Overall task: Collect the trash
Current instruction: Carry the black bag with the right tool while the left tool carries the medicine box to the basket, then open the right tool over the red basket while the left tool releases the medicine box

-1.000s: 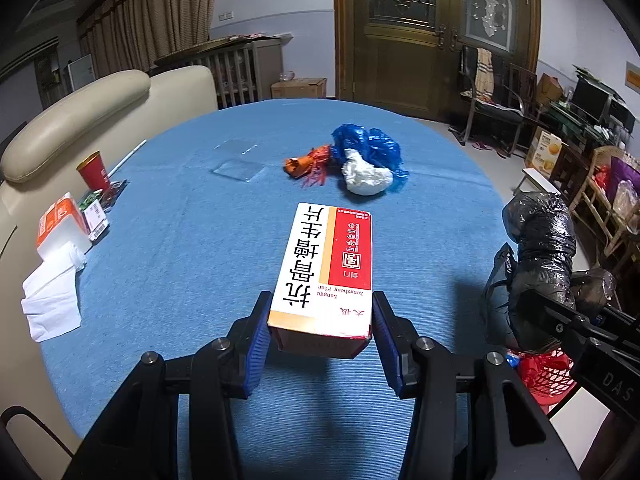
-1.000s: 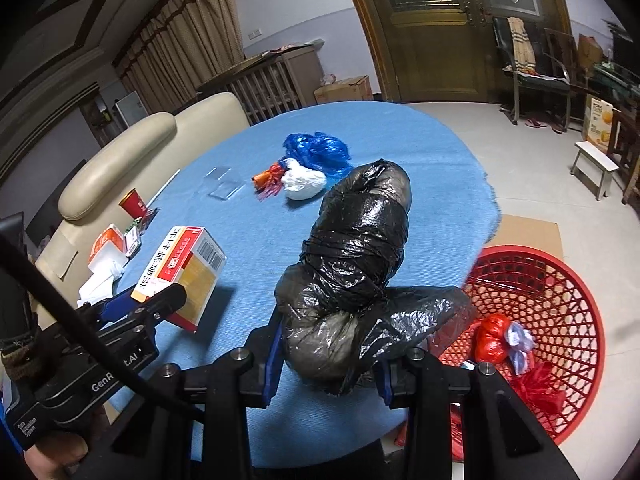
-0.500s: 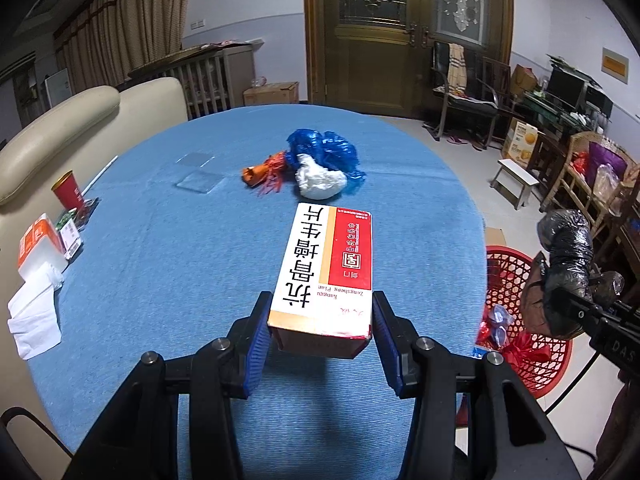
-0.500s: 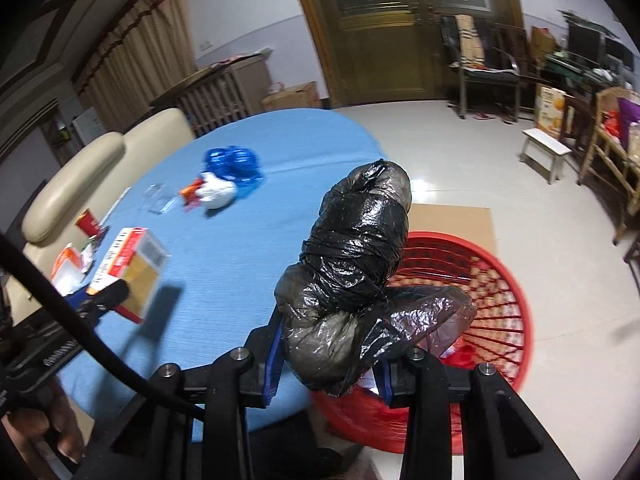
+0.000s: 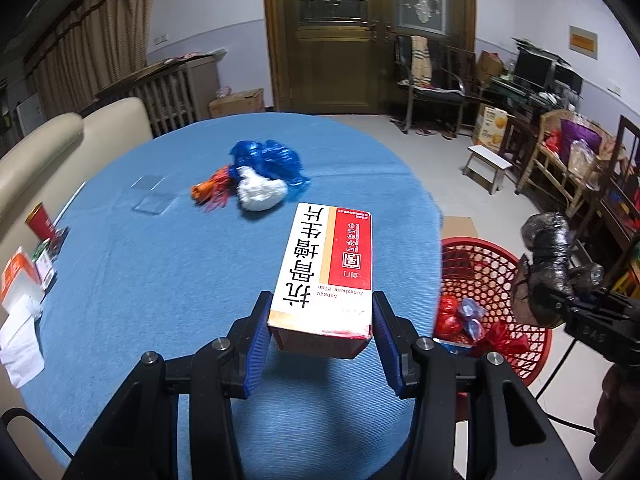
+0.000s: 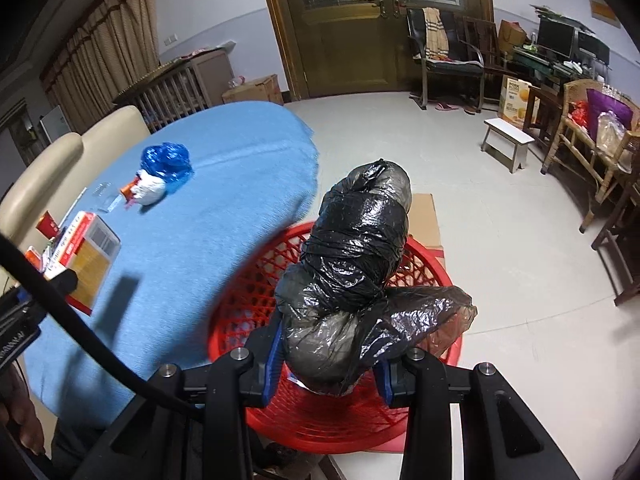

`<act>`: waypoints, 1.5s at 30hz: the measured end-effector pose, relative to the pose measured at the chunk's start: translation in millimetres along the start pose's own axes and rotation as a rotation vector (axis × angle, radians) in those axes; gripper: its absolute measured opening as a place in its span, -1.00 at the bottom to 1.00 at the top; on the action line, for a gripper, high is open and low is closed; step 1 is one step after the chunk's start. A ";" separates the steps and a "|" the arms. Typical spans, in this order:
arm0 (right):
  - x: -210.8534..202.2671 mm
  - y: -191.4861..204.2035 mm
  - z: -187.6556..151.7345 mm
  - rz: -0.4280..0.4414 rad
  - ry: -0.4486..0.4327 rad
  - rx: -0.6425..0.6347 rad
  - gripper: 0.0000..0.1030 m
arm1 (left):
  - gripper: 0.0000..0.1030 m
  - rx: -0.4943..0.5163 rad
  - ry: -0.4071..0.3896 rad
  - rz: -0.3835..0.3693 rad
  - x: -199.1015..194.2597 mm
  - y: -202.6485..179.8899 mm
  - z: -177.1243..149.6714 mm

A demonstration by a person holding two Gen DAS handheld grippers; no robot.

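Note:
My left gripper (image 5: 320,340) is shut on a red and white medicine box (image 5: 326,268), held above the blue table (image 5: 160,280) near its right edge. My right gripper (image 6: 328,360) is shut on a black plastic bundle (image 6: 356,264), which hangs over the red mesh basket (image 6: 248,300) on the floor. In the left wrist view the same bundle (image 5: 546,256) and basket (image 5: 492,272) appear at the right; red and clear wrappers lie inside the basket. A blue bag (image 5: 268,160), a white wad (image 5: 260,194) and an orange wrapper (image 5: 210,190) lie together on the table.
A red cup (image 5: 40,222), small cartons (image 5: 20,276) and white tissues (image 5: 20,340) sit at the table's left edge beside a beige sofa (image 5: 48,148). Brown cardboard (image 6: 426,216) lies behind the basket. A small stool (image 6: 508,142), chairs and cluttered furniture stand at the right.
Both grippers swung to the right. The black bundle passed from over the table's edge to over the red basket. The box moved toward the table's right edge, and the basket came into the left view.

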State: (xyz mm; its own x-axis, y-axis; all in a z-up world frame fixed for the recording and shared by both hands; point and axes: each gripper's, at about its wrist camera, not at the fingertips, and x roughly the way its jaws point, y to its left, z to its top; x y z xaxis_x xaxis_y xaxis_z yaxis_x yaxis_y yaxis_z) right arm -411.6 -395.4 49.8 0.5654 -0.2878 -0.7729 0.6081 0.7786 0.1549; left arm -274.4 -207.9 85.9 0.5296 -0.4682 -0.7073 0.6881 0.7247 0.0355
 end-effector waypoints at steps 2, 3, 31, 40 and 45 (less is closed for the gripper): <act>4.0 -4.7 -2.6 -0.007 0.014 0.005 -0.23 | -0.03 0.020 -0.003 -0.015 1.3 -8.7 2.8; 5.5 -6.6 -3.9 -0.009 0.018 0.008 -0.23 | -0.03 0.028 -0.004 -0.019 1.8 -12.2 3.7; -22.4 -98.9 2.8 -0.051 -0.082 0.218 0.35 | -0.02 0.255 0.051 -0.169 44.5 -141.5 30.9; -25.8 -107.8 1.6 -0.036 -0.090 0.249 0.35 | 0.52 0.310 0.119 -0.134 64.9 -153.6 26.1; -25.6 -95.8 4.5 -0.023 -0.088 0.225 0.35 | 0.52 0.246 0.090 -0.121 52.2 -123.4 29.1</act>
State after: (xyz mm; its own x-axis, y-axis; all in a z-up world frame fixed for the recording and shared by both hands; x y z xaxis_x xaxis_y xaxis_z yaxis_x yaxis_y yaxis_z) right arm -481.8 -465.1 57.5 0.5906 -0.3593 -0.7226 0.7247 0.6302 0.2789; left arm -317.3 -336.5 65.2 0.3980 -0.4892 -0.7761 0.8490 0.5169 0.1096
